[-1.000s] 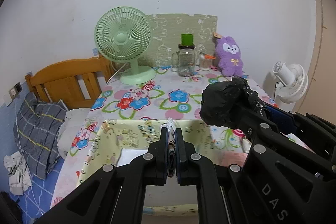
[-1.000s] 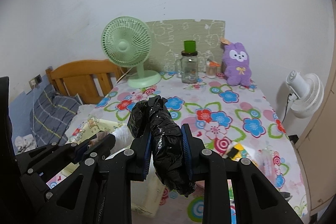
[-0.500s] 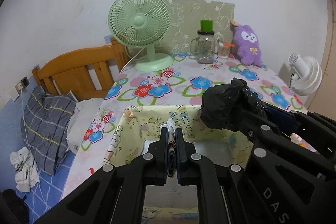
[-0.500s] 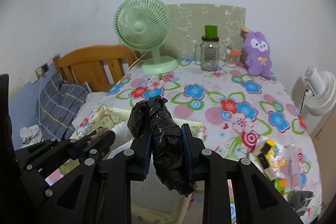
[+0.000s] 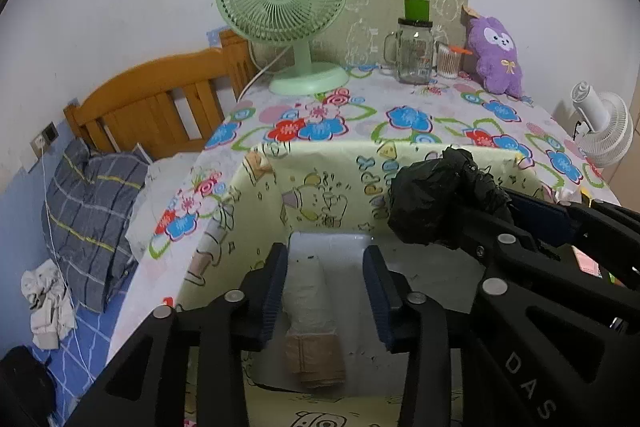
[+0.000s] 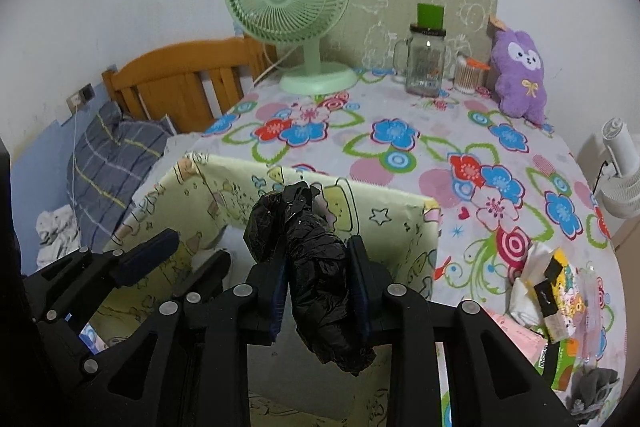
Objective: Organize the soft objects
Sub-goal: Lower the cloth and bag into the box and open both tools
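A yellow cartoon-print storage box (image 5: 320, 163) (image 6: 384, 215) stands open on the floral table. My left gripper (image 5: 325, 281) is open above its inside. A pale rolled bundle (image 5: 314, 323) lies on the box floor right below it. My right gripper (image 6: 318, 287) is shut on a crumpled black plastic bag (image 6: 316, 259), held over the box's near right part; the bag also shows in the left wrist view (image 5: 432, 203). A purple plush toy (image 6: 520, 75) sits at the table's far right.
A green desk fan (image 5: 284, 7), a glass jar with green lid (image 5: 416, 51) and a cotton-swab pot (image 6: 468, 75) stand at the back. Packets and wrappers (image 6: 556, 303) lie at the front right. A wooden bed with a plaid pillow (image 5: 88, 195) is left; a white fan (image 5: 600, 127) right.
My left gripper has opened and let go of the pale bundle, which now lies in the box. Both grippers have moved forward and lower over the box.
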